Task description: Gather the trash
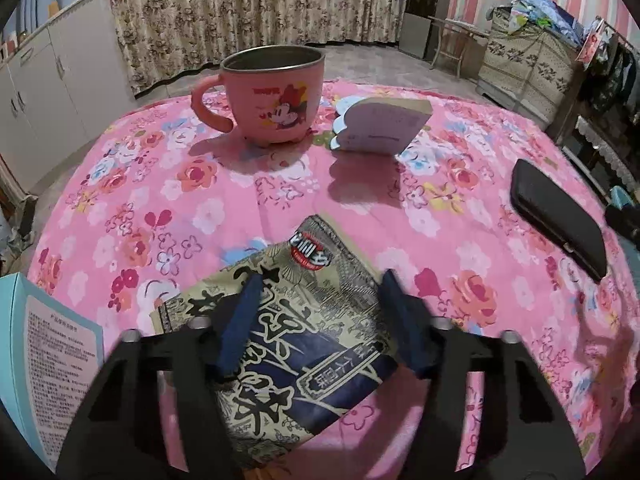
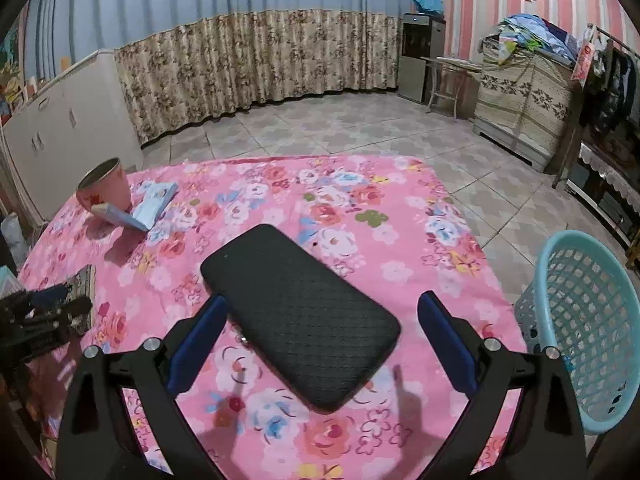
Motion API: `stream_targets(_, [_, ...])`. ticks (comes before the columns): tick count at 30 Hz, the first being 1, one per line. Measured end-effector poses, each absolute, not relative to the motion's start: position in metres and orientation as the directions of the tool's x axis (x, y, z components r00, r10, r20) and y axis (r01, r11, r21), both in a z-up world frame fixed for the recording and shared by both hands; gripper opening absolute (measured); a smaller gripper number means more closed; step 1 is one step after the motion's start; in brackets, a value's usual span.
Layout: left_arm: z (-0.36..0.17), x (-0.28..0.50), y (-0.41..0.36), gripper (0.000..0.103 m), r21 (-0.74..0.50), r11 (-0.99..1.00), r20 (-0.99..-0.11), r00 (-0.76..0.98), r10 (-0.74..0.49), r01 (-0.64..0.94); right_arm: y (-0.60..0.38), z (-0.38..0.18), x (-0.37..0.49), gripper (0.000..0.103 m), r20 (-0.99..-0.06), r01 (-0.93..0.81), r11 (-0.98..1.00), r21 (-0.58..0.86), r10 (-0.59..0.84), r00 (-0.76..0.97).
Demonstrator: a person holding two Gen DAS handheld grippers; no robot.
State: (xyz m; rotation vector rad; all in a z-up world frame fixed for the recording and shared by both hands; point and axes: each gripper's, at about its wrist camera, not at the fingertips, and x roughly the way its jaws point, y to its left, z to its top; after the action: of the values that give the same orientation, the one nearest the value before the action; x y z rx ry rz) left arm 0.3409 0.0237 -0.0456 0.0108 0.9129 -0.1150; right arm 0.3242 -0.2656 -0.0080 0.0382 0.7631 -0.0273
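A flat beige and navy snack wrapper (image 1: pixel 296 320) with printed characters lies on the pink floral tablecloth (image 1: pixel 200 200). My left gripper (image 1: pixel 320 284) is open and hovers just above it, one finger over each side. My right gripper (image 2: pixel 322 304) is open and empty above a black textured case (image 2: pixel 300 312), which also shows in the left wrist view (image 1: pixel 556 216). A light blue mesh basket (image 2: pixel 588 320) stands on the floor beside the table's right edge. The left gripper (image 2: pixel 48 308) shows at the left edge of the right wrist view.
A pink Minnie Mouse mug (image 1: pixel 268 96) and a small standing notepad (image 1: pixel 380 124) are at the table's far side. A teal box (image 1: pixel 44 360) with a printed sheet sits at the near left. Cabinets, curtains and tiled floor lie beyond.
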Motion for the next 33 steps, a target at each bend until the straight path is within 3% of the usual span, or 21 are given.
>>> stream_targets(3, [-0.045, 0.342, 0.023, 0.020, -0.064, 0.989, -0.793, 0.595, -0.132, 0.135, -0.257, -0.010, 0.326, 0.094, -0.696, 0.023, 1.000, 0.018, -0.004, 0.718])
stream_targets(4, [-0.045, 0.342, 0.023, 0.003, -0.067, 0.989, -0.794, 0.593, -0.134, 0.134, -0.256, -0.010, 0.326, 0.094, -0.697, 0.020, 1.000, 0.018, -0.002, 0.717])
stream_targets(8, [-0.042, 0.344, 0.030, 0.000, -0.110, 0.986, -0.802, 0.576, -0.162, 0.125, -0.249, -0.011, 0.326, 0.094, -0.696, 0.009, 1.000, 0.017, 0.006, 0.718])
stream_targets(12, [-0.037, 0.340, 0.032, 0.000, -0.072, 0.991, -0.790, 0.600, -0.126, 0.114, -0.245, -0.010, 0.326, 0.094, -0.694, -0.004, 1.000, 0.007, 0.007, 0.720])
stream_targets(13, [-0.035, 0.338, 0.034, 0.012, -0.058, 0.992, -0.785, 0.609, -0.114, 0.110, -0.245, -0.011, 0.326, 0.094, -0.694, -0.005, 1.000, 0.006, 0.008, 0.720])
stream_targets(14, [-0.034, 0.336, 0.036, 0.038, -0.048, 0.993, -0.783, 0.614, -0.104, 0.106, -0.246, -0.011, 0.326, 0.094, -0.694, -0.005, 1.000, 0.005, 0.007, 0.720])
stream_targets(16, [-0.033, 0.334, 0.041, 0.071, -0.023, 0.996, -0.775, 0.629, -0.070, 0.082, -0.246, -0.011, 0.326, 0.094, -0.694, -0.004, 1.000, 0.007, 0.007, 0.720])
stream_targets(21, [-0.035, 0.329, 0.052, 0.093, -0.001, 0.999, -0.778, 0.628, -0.026, 0.039, -0.246, -0.011, 0.326, 0.094, -0.694, -0.005, 1.000, 0.005, 0.007, 0.720])
stream_targets(28, [-0.052, 0.336, 0.053, 0.094, -0.005, 0.997, -0.820, 0.570, -0.049, 0.077, -0.247, -0.010, 0.325, 0.094, -0.694, 0.001, 1.000, 0.012, 0.007, 0.720])
stream_targets(30, [-0.051, 0.336, 0.048, 0.089, 0.000, 0.995, -0.820, 0.570, -0.059, 0.103, -0.247, -0.010, 0.325, 0.094, -0.693, 0.000, 1.000, 0.010, 0.007, 0.721])
stream_targets(32, [-0.050, 0.332, 0.041, 0.071, 0.007, 0.991, -0.814, 0.576, -0.073, 0.136, -0.249, -0.010, 0.327, 0.094, -0.694, -0.002, 1.000, 0.009, 0.008, 0.720])
stream_targets(33, [-0.049, 0.331, 0.037, 0.067, 0.009, 0.987, -0.812, 0.577, -0.085, 0.159, -0.248, -0.010, 0.327, 0.094, -0.695, -0.004, 1.000, 0.008, 0.009, 0.719])
